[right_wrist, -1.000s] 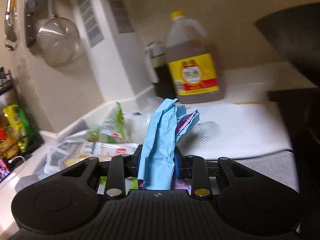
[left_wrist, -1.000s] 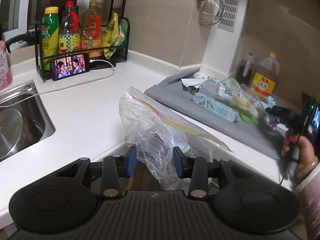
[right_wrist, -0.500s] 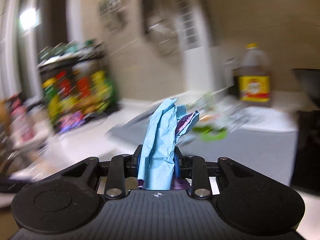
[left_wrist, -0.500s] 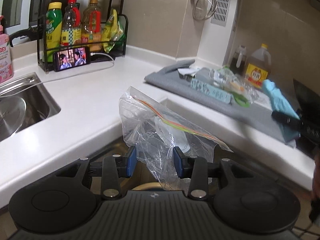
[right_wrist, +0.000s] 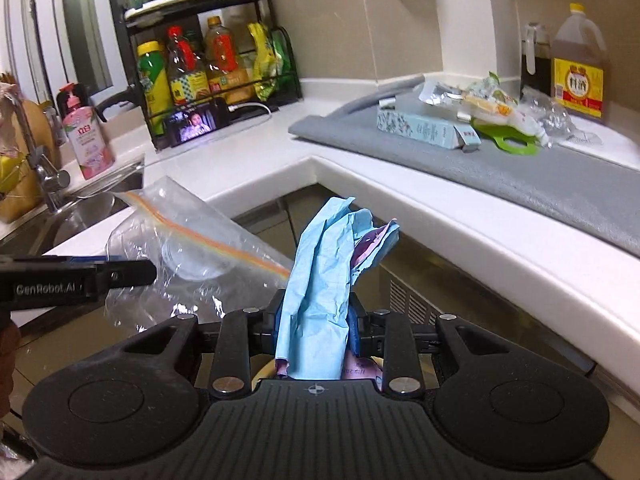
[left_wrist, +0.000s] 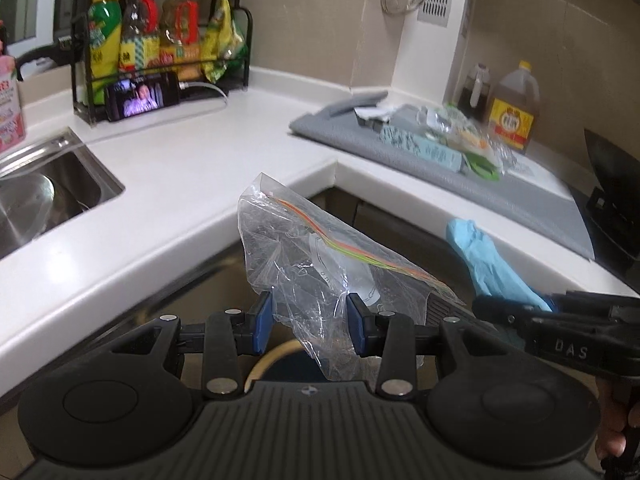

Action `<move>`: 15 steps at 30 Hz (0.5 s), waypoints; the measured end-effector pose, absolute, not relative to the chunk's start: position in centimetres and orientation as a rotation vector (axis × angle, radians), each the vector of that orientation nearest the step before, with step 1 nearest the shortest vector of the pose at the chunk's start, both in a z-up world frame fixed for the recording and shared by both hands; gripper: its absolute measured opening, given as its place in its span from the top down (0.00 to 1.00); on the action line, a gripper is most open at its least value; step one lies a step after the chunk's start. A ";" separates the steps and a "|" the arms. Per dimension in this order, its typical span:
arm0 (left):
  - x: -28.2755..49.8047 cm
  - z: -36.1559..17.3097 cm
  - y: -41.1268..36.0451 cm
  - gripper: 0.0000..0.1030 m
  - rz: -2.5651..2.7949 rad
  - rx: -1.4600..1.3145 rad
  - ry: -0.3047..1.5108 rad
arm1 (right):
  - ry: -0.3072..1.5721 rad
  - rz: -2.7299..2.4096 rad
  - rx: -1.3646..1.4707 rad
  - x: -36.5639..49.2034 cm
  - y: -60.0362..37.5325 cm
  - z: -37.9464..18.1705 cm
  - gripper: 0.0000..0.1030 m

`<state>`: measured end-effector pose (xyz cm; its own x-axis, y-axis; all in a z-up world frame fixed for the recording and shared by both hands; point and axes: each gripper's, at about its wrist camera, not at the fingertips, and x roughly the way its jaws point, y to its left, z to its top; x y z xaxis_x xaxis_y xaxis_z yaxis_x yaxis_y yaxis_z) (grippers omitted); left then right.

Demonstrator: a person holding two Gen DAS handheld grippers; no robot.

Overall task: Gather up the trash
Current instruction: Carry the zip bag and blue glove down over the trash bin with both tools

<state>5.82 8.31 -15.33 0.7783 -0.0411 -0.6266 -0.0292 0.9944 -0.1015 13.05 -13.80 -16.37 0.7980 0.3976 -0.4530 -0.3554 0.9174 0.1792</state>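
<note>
While the left claw [left_wrist: 308,322] pinches the clear bag [left_wrist: 320,264] off the table's inner corner, the right claw [right_wrist: 316,330], pinching the upright blue wrapper [right_wrist: 320,280], sits just right of the bag.

The sink [left_wrist: 60,184] is cut off by the frame's edge at nine o'clock in the left wrist view. The lower part of the crumpled blue paper [right_wrist: 320,272] disappears behind the right gripper's [right_wrist: 316,320] body. Labels on the bottles in the rack [right_wrist: 208,64] are too small to read. A round rim [left_wrist: 272,356] below the plastic bag [left_wrist: 320,264] is mostly hidden.
</note>
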 end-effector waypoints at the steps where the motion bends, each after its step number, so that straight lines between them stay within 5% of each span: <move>1: 5.9 -15.5 8.3 0.58 -0.010 -0.107 0.687 | 0.517 0.403 0.088 13.3 -13.7 -16.5 0.69; 15: 7.4 -16.9 7.4 0.58 -0.007 -0.054 0.771 | 0.576 0.421 0.048 14.0 -12.9 -18.1 0.69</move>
